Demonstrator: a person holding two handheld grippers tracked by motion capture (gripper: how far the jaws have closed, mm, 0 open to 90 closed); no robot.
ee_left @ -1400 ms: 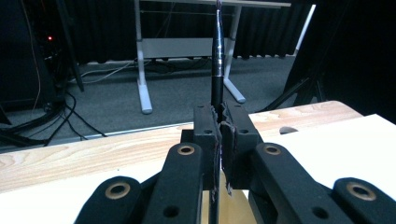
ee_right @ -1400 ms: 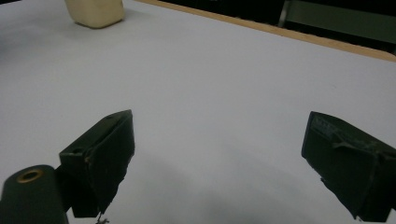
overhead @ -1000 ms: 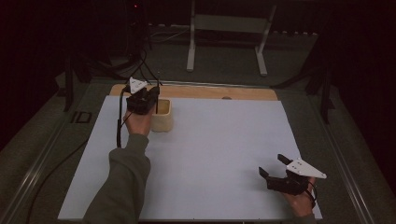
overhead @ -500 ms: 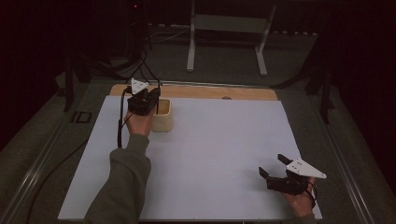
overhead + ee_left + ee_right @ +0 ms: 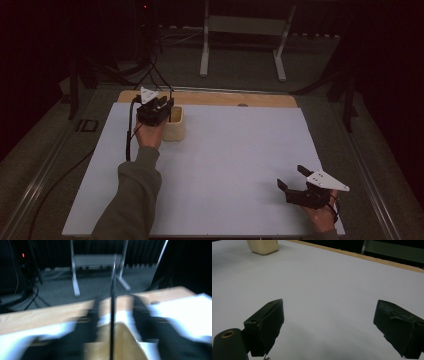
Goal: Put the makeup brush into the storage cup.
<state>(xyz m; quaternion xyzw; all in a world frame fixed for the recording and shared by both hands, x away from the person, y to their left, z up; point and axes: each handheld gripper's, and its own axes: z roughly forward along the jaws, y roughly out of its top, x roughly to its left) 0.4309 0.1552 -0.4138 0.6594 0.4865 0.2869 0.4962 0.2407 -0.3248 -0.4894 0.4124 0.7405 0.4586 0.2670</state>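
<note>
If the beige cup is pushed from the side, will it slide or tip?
The cup looks squat and wide-based, so it would probably slide rather than tip. It stands on a smooth white sheet, which likely gives little grip. It is open-topped and seems light, though its weight cannot be judged.

Ahead of the right gripper (image 5: pixel 293 178), whose jaws stand wide apart, the white table surface (image 5: pixel 240 160) lies bare and passable up to the cream container (image 5: pixel 262 246) at the far corner. The left gripper (image 5: pixel 163 107) sits just beside that container, which obstructs its right side; a thin dark rod (image 5: pixel 113 312) stands directly before its blurred jaws.
</note>
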